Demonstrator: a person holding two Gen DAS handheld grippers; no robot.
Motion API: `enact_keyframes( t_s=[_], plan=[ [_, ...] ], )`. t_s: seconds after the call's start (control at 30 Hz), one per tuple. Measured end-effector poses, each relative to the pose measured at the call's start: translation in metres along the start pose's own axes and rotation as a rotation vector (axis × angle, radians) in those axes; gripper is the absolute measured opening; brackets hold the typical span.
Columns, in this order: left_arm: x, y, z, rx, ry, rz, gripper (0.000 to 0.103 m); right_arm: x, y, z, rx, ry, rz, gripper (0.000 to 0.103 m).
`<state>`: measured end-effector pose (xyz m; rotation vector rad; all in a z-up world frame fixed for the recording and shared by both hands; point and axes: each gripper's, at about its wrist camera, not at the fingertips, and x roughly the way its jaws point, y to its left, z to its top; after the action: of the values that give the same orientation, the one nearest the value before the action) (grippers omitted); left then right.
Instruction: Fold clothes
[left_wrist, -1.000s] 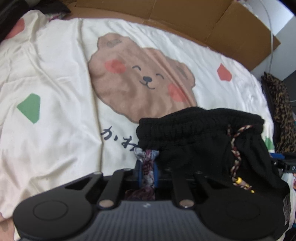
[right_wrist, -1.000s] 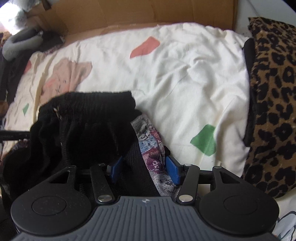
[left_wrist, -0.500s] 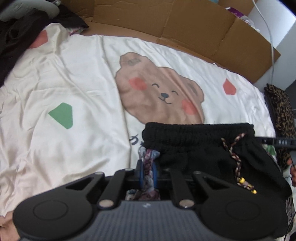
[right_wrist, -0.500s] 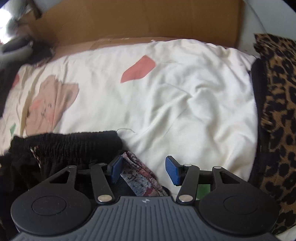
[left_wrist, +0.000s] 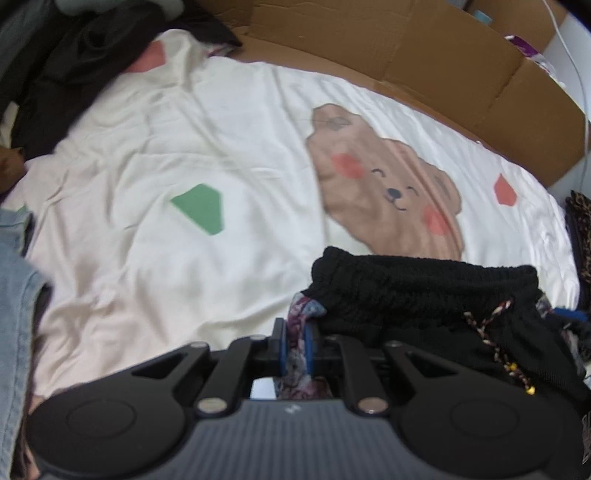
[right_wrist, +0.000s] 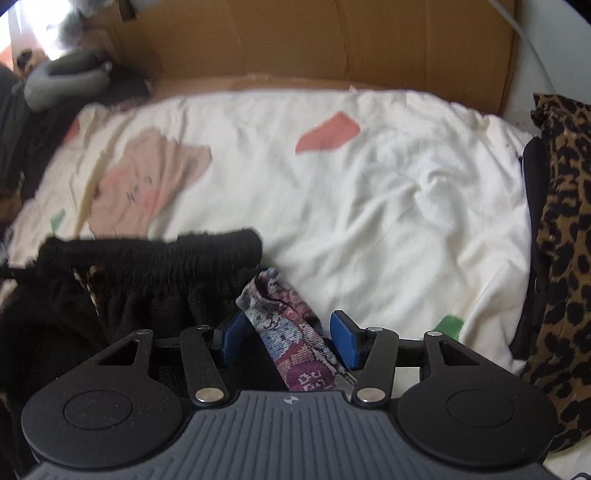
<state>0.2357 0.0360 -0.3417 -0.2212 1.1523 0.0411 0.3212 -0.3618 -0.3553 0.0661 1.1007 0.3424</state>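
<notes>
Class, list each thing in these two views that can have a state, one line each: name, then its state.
Left gripper: shut on the patterned cloth.
Right gripper: jaws apart, patterned cloth between them, grip unclear.
Patterned cloth: bunched, lifted at both ends.
Black waistband: gathered, stretched between the grippers.
Drawstring: hanging loose.
Bear blanket: spread out, creased.
Cardboard box: opened flat.

Black shorts (left_wrist: 424, 295), cream bear-print sheet (left_wrist: 221, 129)
</notes>
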Motion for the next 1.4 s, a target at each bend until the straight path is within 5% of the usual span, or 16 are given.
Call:
enact_keyframes(
  t_s=[0.13, 0.37, 0.53, 0.67, 0.7, 0.8, 0.9, 1.4],
  plan=[
    [0.001, 0.008, -0.003, -0.016, 0.007, -0.003, 0.01, 0.0, -0.007, 0.015, 0.034, -0.028, 0.029, 0.058],
    [0.006, 0.009, -0.003, -0.021, 0.004, -0.062, 0.016, 0.043, 0.016, 0.017, -0.057, 0.064, 0.004, 0.058],
    [0.02, 0.01, -0.002, -0.004, 0.004, -0.068, 0.044, 0.041, 0.028, 0.015, -0.093, 0.057, 0.01, 0.058],
    [0.031, 0.01, -0.003, -0.006, 0.018, -0.074, 0.045, 0.037, 0.034, 0.013, -0.134, 0.053, 0.011, 0.056],
    [0.031, 0.01, -0.004, -0.008, 0.018, -0.078, 0.042, 0.036, 0.037, 0.012, -0.156, 0.054, 0.015, 0.052],
    [0.029, 0.005, -0.005, 0.016, 0.024, -0.114, 0.012, 0.037, 0.048, 0.008, -0.227, 0.086, 0.026, 0.024],
    [0.023, 0.002, -0.004, 0.033, 0.012, -0.107, 0.008, 0.033, 0.052, 0.009, -0.25, 0.089, 0.015, 0.014],
    [-0.026, -0.004, 0.054, 0.118, -0.166, -0.085, 0.007, -0.013, 0.057, 0.054, -0.303, -0.064, -0.071, 0.008]
  ],
)
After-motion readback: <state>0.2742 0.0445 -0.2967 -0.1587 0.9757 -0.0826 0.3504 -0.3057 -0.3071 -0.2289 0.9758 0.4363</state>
